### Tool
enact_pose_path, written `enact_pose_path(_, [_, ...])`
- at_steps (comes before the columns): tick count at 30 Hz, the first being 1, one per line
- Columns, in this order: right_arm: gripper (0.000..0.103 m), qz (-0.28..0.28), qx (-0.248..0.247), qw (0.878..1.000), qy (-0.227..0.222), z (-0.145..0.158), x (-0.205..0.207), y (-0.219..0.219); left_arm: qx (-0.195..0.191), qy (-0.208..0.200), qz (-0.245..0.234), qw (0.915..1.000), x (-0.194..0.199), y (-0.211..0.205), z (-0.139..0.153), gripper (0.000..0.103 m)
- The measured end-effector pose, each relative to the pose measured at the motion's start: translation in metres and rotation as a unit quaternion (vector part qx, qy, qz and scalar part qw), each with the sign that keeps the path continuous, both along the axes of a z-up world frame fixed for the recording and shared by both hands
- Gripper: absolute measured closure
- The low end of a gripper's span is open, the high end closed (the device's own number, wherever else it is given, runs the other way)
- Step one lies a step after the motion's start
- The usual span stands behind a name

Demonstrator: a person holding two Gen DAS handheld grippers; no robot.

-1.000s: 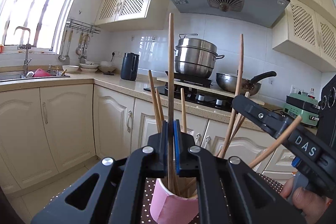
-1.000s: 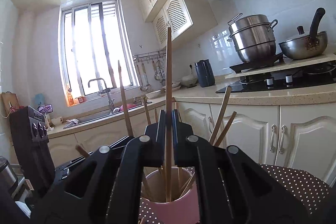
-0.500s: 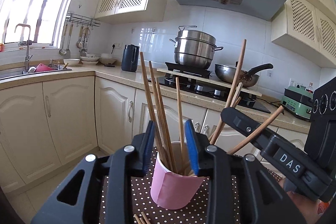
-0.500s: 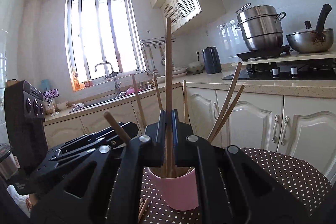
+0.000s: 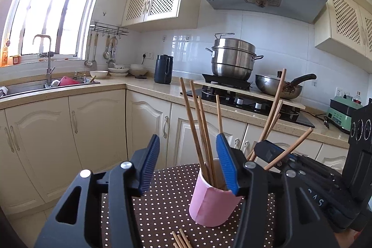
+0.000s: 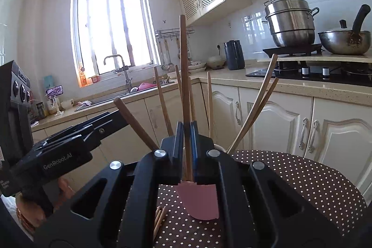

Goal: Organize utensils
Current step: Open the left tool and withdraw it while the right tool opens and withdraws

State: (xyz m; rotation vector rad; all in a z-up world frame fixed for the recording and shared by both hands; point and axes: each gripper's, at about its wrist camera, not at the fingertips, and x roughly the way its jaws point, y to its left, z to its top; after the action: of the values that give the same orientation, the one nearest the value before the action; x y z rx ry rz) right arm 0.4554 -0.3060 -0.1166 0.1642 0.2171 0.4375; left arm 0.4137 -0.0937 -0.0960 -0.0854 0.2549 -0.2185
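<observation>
Two grippers at the pink cup [image 5: 212,201]: left one freed, right one clamped on a chopstick.

Left gripper [image 5: 188,165] has just been opening, its blue pads now stand apart with nothing pressed between them; chopsticks in the cup [image 5: 200,131] lean loose against the rim. Right gripper [image 6: 187,152] is closed tight on one upright chopstick [image 6: 184,76], held vertical over the cup, likely so it drops in tip-first. Loose chopsticks [image 5: 180,239] lie on the dotted tablecloth [image 5: 158,201] just in front of the cup, not yet sorted.
</observation>
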Motion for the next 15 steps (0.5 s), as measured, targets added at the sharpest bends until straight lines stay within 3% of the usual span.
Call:
enact_pose_path(5, [0.092, -0.01, -0.001, 1.0, -0.004, 0.009, -0.011, 0.001, -0.011, -0.01, 0.0, 0.9999, -0.014, 0.006, 0.009, 0.044])
enact_pose_path(8, [0.056, -0.019, -0.004, 1.0, -0.01, 0.013, -0.017, 0.0, -0.006, -0.012, 0.002, 0.9999, -0.021, 0.005, 0.014, 0.043])
enact_pose_path(9, [0.049, -0.024, -0.002, 1.0, -0.015, 0.014, -0.02, 0.0, -0.003, -0.011, 0.003, 0.9999, -0.022, 0.005, 0.015, 0.043])
enact_pose_path(15, [0.049, -0.037, -0.005, 0.999, -0.026, 0.025, -0.037, -0.001, 0.005, -0.018, 0.011, 0.9998, -0.038, 0.009, 0.025, 0.043])
